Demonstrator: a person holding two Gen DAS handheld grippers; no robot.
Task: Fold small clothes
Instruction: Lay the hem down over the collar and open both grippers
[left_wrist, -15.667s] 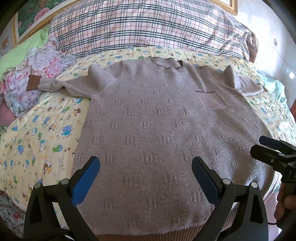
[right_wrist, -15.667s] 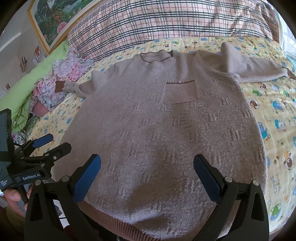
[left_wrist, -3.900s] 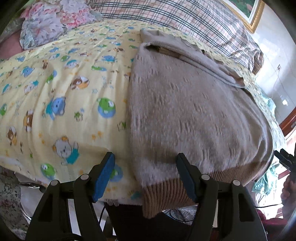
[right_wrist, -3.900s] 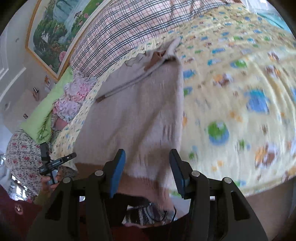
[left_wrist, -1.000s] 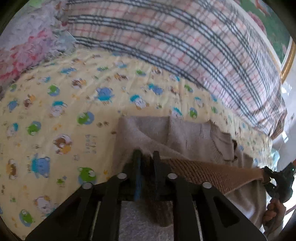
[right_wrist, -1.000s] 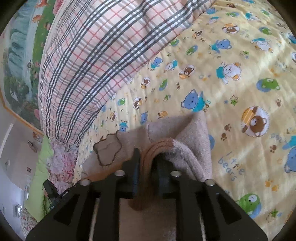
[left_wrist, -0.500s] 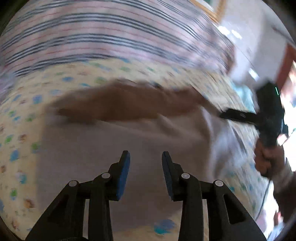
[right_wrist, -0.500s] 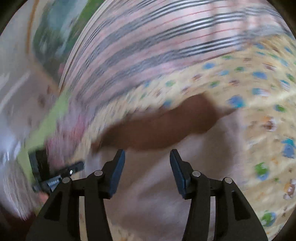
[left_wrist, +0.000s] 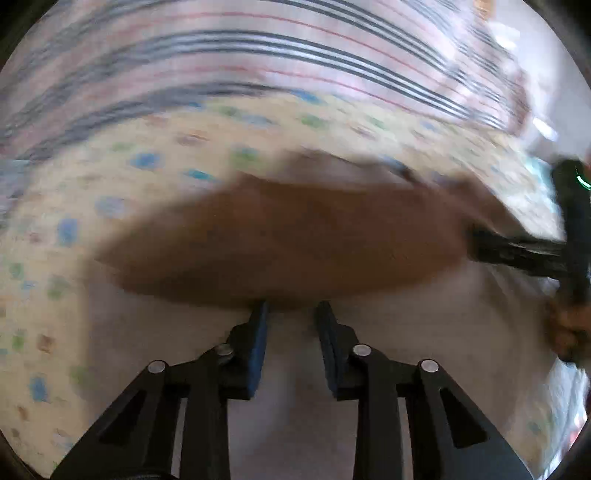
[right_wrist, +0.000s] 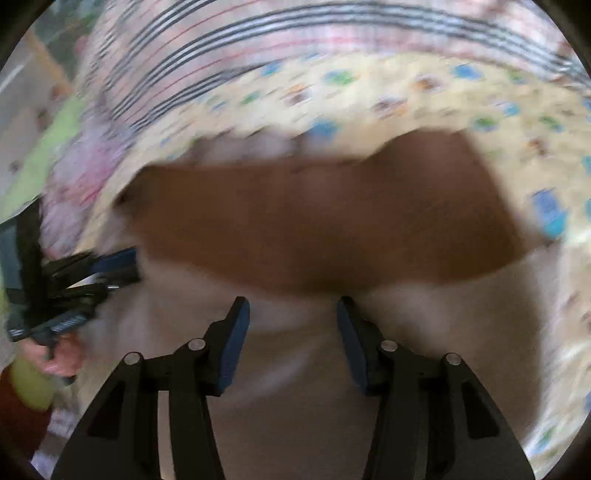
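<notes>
Both views are heavily motion-blurred, so fine detail is lost.

The sweater (left_wrist: 295, 369) lies on the bed, on the yellow cartoon-print sheet (left_wrist: 110, 177), in front of the plaid pillow (left_wrist: 258, 55). Pale taupe knit fills the lower half of each view. The knit pattern is not readable through the blur. A broad brown band (left_wrist: 280, 240), darker than the body, runs left to right across the middle of the garment. In the right wrist view the same band (right_wrist: 314, 221) has an uneven top edge, higher at its right end. Beyond the band a bit more pale knit shows, then the sheet. The sweater looks doubled over on itself, with the band lying on top toward the pillow side.

The left gripper (left_wrist: 291, 314) has its jaws parted with a narrow gap and nothing between the blue pads. The tips sit just at the band's near edge, over pale knit. Whether they touch the fabric is unclear.

The right gripper (right_wrist: 291, 306) has its jaws parted wider and is also empty, with its tips just short of the band.

Each gripper shows in the other's view, at the sweater's side edge: the right one (left_wrist: 517, 251) and the left one (right_wrist: 107, 269). The floral bedding (right_wrist: 81, 155) sits at the far left, beside the pillow.
</notes>
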